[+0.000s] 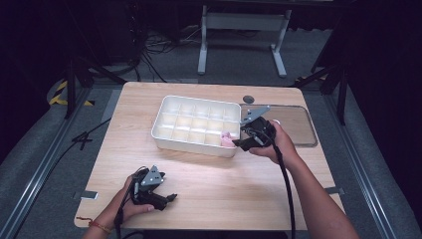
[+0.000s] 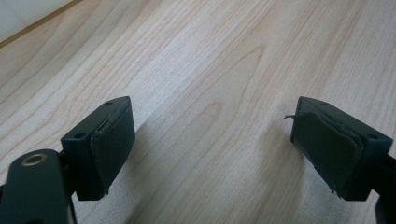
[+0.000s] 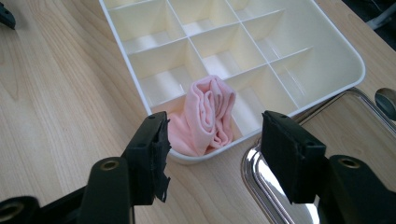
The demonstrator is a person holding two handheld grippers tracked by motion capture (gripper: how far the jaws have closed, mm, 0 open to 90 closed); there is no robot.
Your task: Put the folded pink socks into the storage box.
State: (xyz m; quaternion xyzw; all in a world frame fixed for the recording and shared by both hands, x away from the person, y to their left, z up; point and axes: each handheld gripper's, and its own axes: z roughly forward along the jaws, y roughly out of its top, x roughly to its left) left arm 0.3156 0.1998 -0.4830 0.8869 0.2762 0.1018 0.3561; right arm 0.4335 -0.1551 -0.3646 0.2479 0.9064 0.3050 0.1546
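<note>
Black jaws of the right gripper [image 3: 212, 154] stand apart, gripping nothing. Just ahead of them, a folded pink cloth [image 3: 205, 116] sits upright in the nearest corner compartment of the white divided tray [image 3: 327, 51].

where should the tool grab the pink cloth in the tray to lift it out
Grip the cloth by its raised top folds, coming straight down from above. It stands bunched upright in a corner cell of the tray, rising past the dividers, so the walls block the sides. The open right tool probably fits across the roll.
</note>
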